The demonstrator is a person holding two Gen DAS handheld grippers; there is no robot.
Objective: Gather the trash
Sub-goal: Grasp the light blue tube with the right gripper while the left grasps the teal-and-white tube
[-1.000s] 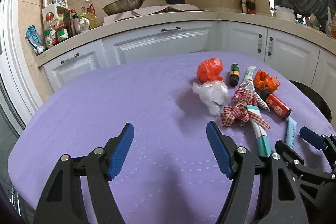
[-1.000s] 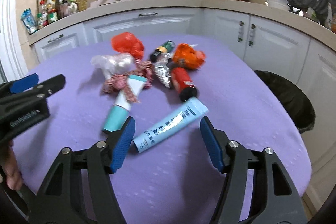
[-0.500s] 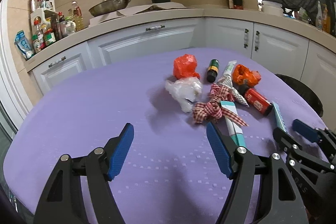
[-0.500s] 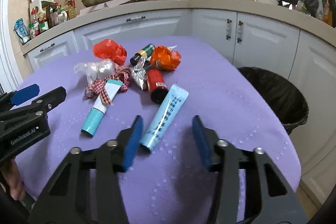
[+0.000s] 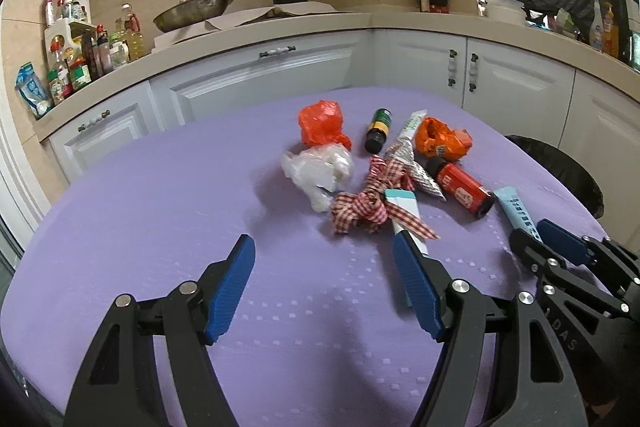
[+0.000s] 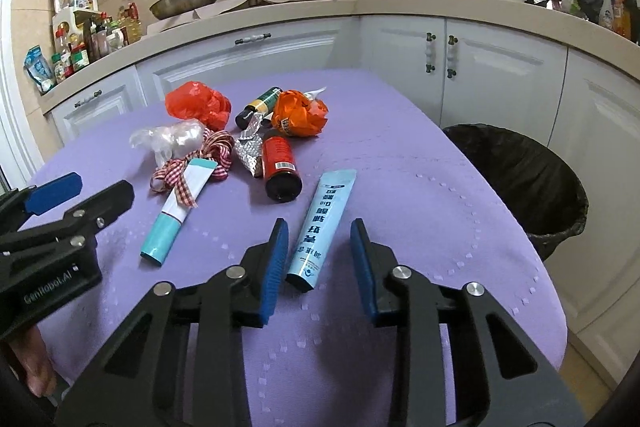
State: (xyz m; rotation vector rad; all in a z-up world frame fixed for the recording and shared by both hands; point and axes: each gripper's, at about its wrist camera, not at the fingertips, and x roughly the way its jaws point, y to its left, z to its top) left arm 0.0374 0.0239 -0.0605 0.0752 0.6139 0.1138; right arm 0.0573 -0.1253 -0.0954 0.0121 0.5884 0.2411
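A light blue tube [image 6: 326,223] lies on the purple tablecloth [image 6: 400,187], its lower end between the pads of my right gripper [image 6: 320,231]. The jaws are closing, with a gap still showing on the right side. Left of it lie a teal-and-white tube [image 6: 180,203] under a checked ribbon [image 6: 216,147], a red bottle [image 6: 280,163], a foil wrapper [image 6: 248,151], an orange wrapper [image 6: 300,113], a red bag [image 6: 198,103], a clear bag [image 6: 172,139] and a dark bottle [image 6: 256,103]. My left gripper [image 5: 323,243] hovers open and holds nothing, just short of the ribbon [image 5: 360,211].
A black-lined trash bin [image 6: 520,167] stands on the floor beyond the table's right edge. White cabinets [image 6: 500,79] and a counter with a pan [image 6: 184,1] and bottles curve around behind. A hand [image 6: 32,367] shows at the lower left.
My right gripper's jaws have narrowed around the light blue tube's lower end. Both views have shifted a little, and the pile sits slightly further left in the left wrist view.
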